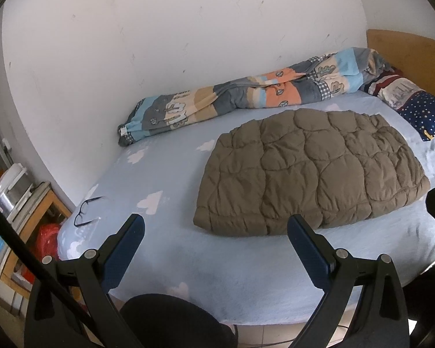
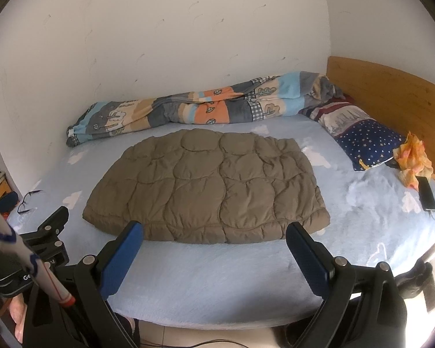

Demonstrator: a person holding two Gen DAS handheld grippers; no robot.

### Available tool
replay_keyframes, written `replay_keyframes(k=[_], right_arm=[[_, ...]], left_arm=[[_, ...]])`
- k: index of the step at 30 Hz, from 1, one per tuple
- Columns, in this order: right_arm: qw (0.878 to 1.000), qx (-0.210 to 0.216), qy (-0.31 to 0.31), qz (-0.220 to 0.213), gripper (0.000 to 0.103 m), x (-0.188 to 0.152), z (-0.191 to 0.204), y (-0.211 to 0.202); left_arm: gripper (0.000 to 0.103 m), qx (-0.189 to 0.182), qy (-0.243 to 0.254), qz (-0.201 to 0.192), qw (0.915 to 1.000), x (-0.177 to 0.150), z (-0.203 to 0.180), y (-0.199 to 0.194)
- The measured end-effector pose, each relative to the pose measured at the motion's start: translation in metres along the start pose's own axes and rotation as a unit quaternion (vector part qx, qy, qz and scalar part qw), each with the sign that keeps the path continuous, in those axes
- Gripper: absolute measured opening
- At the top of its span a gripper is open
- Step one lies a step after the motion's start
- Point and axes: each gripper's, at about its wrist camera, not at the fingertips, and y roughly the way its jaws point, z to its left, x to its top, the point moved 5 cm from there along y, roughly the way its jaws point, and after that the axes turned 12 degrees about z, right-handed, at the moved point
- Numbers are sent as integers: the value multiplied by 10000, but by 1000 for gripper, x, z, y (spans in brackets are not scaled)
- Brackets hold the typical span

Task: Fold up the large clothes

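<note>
A brown quilted padded garment (image 1: 310, 171) (image 2: 208, 191) lies folded flat in a compact rectangle in the middle of the light blue bed (image 1: 206, 266) (image 2: 217, 278). My left gripper (image 1: 216, 223) hovers open over the bed's near edge, short of the garment's front left corner, with nothing between its fingers. My right gripper (image 2: 214, 230) is open too, its blue-padded fingers (image 2: 121, 258) spread just in front of the garment's near edge and not touching it. In the right wrist view, the left gripper's black body (image 2: 47, 232) shows at the left edge.
A rolled patterned duvet (image 1: 246, 92) (image 2: 188, 110) lies along the white wall. A starred pillow (image 2: 359, 139) (image 1: 414, 101), orange cloth (image 2: 414, 159) and phone (image 2: 426, 194) sit by the wooden headboard (image 2: 391, 92). Glasses (image 1: 87, 211) (image 2: 27, 198) lie at the bed's left corner beside a cluttered shelf (image 1: 23, 203).
</note>
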Motion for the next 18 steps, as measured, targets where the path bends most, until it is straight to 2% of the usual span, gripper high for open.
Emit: replay_keyframes(k=[18], right_arm=[[10000,54,8,36,101,-2,1,2]], left_arm=[[98,68,91,226,9997,-6,-5,14]])
